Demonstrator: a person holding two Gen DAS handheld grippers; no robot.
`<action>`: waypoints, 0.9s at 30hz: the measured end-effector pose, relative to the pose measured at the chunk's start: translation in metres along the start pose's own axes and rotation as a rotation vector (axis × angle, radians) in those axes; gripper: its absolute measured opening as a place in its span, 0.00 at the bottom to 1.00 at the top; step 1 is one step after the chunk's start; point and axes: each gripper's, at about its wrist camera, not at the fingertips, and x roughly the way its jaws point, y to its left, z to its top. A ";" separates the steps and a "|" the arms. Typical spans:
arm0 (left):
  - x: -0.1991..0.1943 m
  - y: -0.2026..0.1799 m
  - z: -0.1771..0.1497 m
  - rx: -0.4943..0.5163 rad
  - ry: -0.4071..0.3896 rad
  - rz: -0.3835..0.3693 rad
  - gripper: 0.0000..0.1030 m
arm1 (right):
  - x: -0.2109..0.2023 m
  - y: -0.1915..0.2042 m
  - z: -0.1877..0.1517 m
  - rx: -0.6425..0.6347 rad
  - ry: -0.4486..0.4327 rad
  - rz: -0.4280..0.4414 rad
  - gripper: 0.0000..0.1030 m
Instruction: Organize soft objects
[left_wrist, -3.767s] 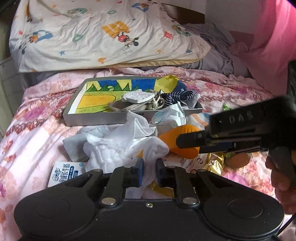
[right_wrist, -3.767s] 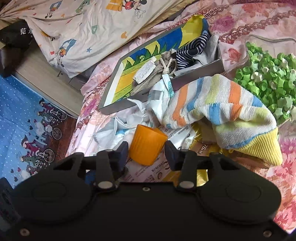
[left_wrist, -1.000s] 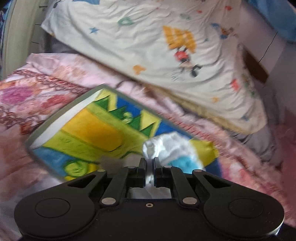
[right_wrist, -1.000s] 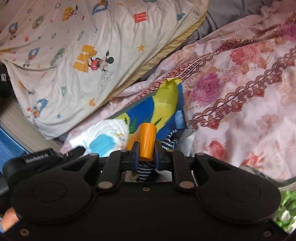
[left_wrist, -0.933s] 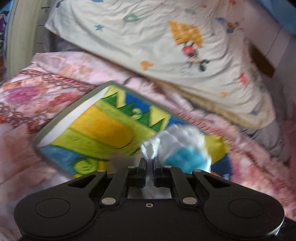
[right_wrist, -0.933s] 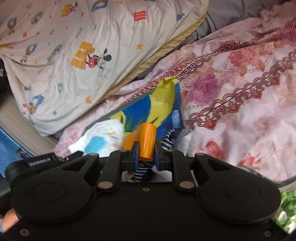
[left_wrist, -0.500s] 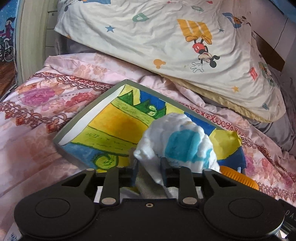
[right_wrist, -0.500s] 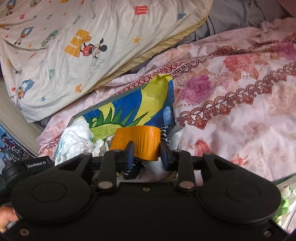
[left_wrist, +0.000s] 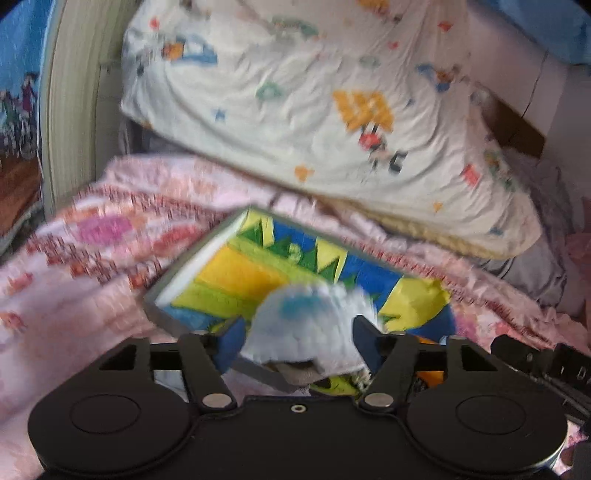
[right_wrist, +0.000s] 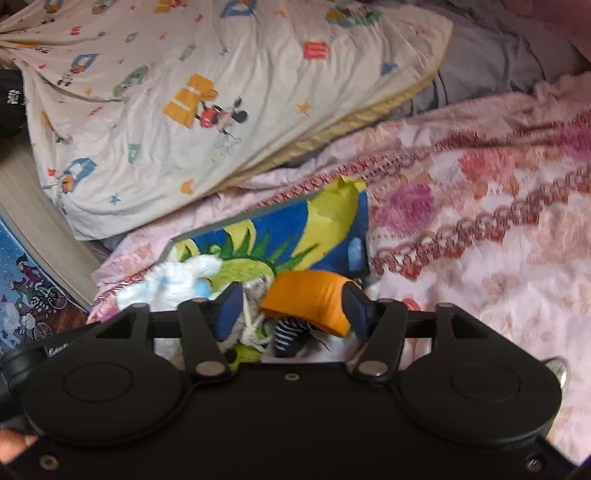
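Observation:
A shallow grey box (left_wrist: 173, 295) with a bright yellow, green and blue lining lies on the bed. My left gripper (left_wrist: 298, 345) hovers over its near edge, jaws opening. A white and blue soft cloth (left_wrist: 306, 321) sits loose between the pads, resting in the box. My right gripper (right_wrist: 293, 310) is over the box's right end (right_wrist: 325, 221), jaws opening too. Between its fingers lies an orange soft cup-shaped thing (right_wrist: 310, 299), with a gap on its left side. A navy striped sock (right_wrist: 288, 332) lies under it. The same white cloth (right_wrist: 173, 284) shows to the left.
A cartoon-print pillow (left_wrist: 332, 110) lies just behind the box. The pink floral bedspread (right_wrist: 480, 240) stretches to the right, and grey fabric (right_wrist: 491, 66) lies behind it. The bed's left edge and a blue patterned floor (right_wrist: 26, 288) lie to the left. The right gripper's body (left_wrist: 546, 365) is close beside the left one.
Both grippers went from shut to wide apart. The white cloth and the orange thing were let go over the box. Both grippers lifted and drew back a little.

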 end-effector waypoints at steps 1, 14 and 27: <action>-0.008 0.000 0.001 0.001 -0.020 -0.002 0.74 | -0.007 0.004 0.003 -0.013 -0.012 0.002 0.61; -0.143 -0.005 0.001 0.012 -0.236 -0.069 0.99 | -0.131 0.034 0.018 -0.134 -0.184 0.042 0.94; -0.247 0.004 -0.050 0.067 -0.357 -0.093 0.99 | -0.256 0.059 -0.025 -0.254 -0.333 0.061 0.99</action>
